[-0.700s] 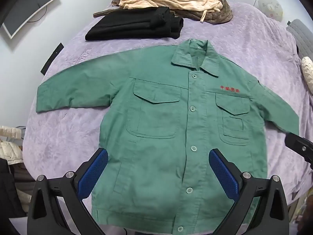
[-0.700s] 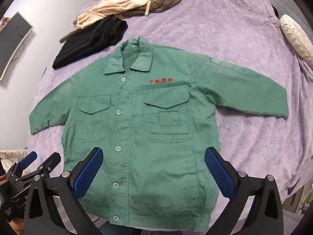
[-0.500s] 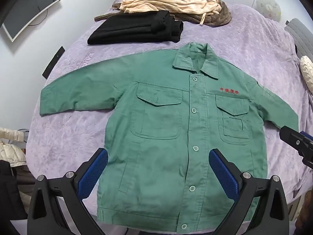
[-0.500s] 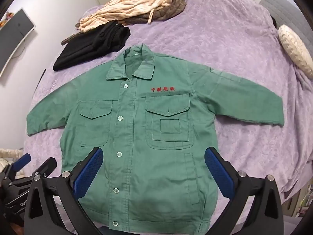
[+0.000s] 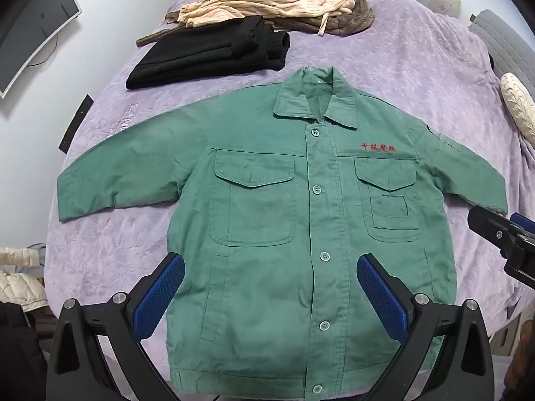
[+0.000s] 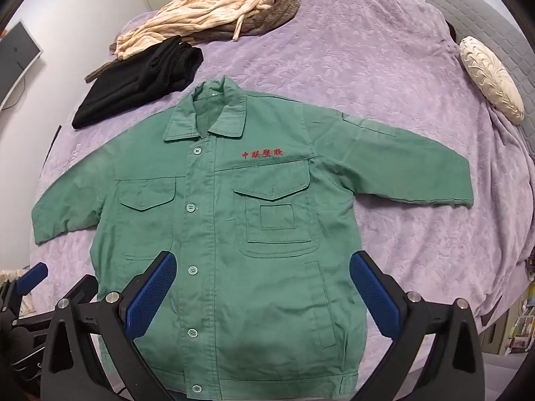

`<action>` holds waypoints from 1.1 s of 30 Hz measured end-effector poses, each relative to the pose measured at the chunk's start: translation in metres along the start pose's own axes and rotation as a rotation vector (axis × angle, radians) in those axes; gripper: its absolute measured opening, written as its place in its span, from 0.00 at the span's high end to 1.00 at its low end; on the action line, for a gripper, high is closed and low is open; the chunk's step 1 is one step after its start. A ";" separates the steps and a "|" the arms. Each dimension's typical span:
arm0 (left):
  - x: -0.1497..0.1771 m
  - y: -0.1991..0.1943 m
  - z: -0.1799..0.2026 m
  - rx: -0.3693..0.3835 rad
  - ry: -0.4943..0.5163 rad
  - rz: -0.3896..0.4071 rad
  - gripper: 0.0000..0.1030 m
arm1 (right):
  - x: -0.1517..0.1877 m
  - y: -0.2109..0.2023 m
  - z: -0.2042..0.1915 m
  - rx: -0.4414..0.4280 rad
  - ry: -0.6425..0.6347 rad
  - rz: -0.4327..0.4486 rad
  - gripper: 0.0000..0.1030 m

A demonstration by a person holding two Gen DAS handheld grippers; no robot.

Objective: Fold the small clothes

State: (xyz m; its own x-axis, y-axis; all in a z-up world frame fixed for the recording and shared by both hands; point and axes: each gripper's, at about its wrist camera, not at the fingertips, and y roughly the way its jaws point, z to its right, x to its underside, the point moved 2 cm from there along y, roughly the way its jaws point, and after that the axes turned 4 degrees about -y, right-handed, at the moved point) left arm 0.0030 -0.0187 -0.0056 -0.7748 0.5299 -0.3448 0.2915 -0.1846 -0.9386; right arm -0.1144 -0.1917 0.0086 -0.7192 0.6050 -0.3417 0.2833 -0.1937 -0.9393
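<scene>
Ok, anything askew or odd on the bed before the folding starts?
Nothing stands out. The green jacket lies flat, buttoned, front up, sleeves spread. Folded black clothes and a loose beige-and-brown heap sit beyond its collar. The left gripper and right gripper are open and empty.

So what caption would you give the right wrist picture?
Open right tongs hover above a buttoned green jacket spread flat on a purple bedspread, unfolded.

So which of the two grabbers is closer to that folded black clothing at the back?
Left. The left gripper hovers over the green jacket's hem on the side where the black pile lies; the right gripper hovers over the hem's other half, farther away.
</scene>
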 end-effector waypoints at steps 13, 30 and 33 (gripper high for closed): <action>-0.003 0.006 -0.002 -0.023 -0.035 -0.014 0.00 | -0.004 0.012 0.002 0.001 -0.001 -0.033 0.00; -0.006 0.011 0.002 -0.023 -0.024 -0.034 0.00 | -0.002 0.023 0.004 0.000 0.014 -0.065 0.00; -0.006 0.011 0.002 -0.024 -0.023 -0.035 0.00 | -0.002 0.024 0.004 -0.001 0.012 -0.071 0.00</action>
State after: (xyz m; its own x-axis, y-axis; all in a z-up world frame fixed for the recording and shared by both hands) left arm 0.0096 -0.0251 -0.0139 -0.7974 0.5164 -0.3123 0.2771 -0.1465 -0.9496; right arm -0.1087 -0.2001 -0.0133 -0.7295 0.6267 -0.2740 0.2329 -0.1490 -0.9610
